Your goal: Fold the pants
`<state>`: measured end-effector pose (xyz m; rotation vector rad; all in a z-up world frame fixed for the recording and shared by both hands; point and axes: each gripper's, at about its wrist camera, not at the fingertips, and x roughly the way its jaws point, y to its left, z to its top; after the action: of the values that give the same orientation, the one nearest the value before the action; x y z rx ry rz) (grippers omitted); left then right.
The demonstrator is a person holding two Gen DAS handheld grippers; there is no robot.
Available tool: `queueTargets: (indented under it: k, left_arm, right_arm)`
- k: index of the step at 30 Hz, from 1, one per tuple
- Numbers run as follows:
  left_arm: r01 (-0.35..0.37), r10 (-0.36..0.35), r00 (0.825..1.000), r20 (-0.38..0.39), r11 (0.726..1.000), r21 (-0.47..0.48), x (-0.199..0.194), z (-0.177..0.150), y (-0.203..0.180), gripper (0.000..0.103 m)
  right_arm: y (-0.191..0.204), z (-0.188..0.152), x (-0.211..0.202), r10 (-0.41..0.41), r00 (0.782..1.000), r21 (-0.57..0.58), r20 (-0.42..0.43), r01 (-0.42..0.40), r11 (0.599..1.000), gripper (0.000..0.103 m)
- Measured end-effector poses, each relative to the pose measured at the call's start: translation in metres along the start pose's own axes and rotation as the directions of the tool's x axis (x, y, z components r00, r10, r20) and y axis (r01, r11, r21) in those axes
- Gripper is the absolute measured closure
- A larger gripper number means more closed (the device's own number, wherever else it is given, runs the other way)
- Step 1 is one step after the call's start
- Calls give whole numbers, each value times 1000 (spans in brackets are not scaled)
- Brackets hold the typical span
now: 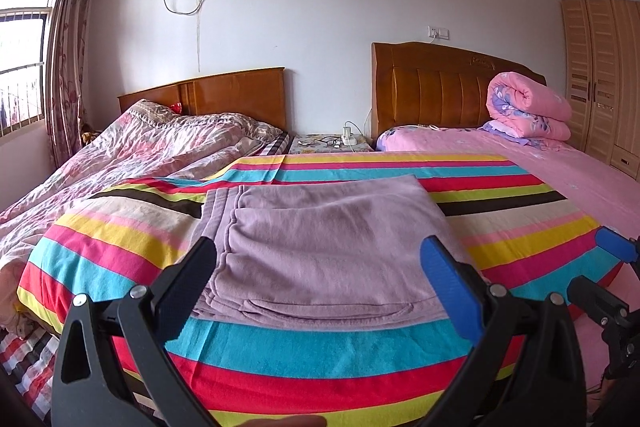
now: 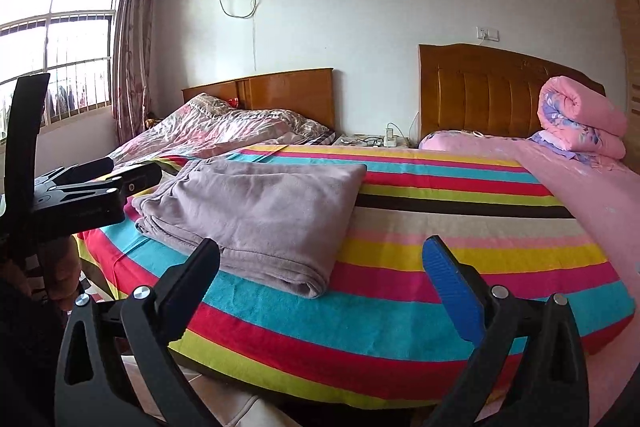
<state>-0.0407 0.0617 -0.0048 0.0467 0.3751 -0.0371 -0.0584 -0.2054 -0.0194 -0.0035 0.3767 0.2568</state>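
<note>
The mauve pants (image 1: 320, 247) lie folded into a flat rectangle on the striped blanket (image 1: 340, 355), waistband toward the left. My left gripper (image 1: 320, 263) hovers open just in front of them, its black and blue fingers spread about as wide as the fold and holding nothing. In the right wrist view the pants (image 2: 260, 211) sit left of centre. My right gripper (image 2: 322, 255) is open and empty, off their near right corner above the blanket (image 2: 460, 247). The left gripper (image 2: 124, 173) shows at the pants' left edge, and the right gripper (image 1: 600, 267) shows at the far right.
A rolled pink quilt (image 2: 580, 119) rests on the pink bed (image 2: 592, 195) to the right. A crumpled floral quilt (image 1: 140, 151) covers the left bed. Between the wooden headboards stands a bedside table (image 1: 332, 143) with a power strip. A wardrobe (image 1: 600, 87) stands far right.
</note>
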Motion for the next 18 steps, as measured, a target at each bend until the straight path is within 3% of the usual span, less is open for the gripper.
queueTargets:
  k: [18]
  left_arm:
    - [-2, 2, 1000, -12, 1000, -11, 2, -2, 3, 1]
  right_arm:
    - [2, -1, 1, 13, 1000, -9, -17, -13, 1000, 5]
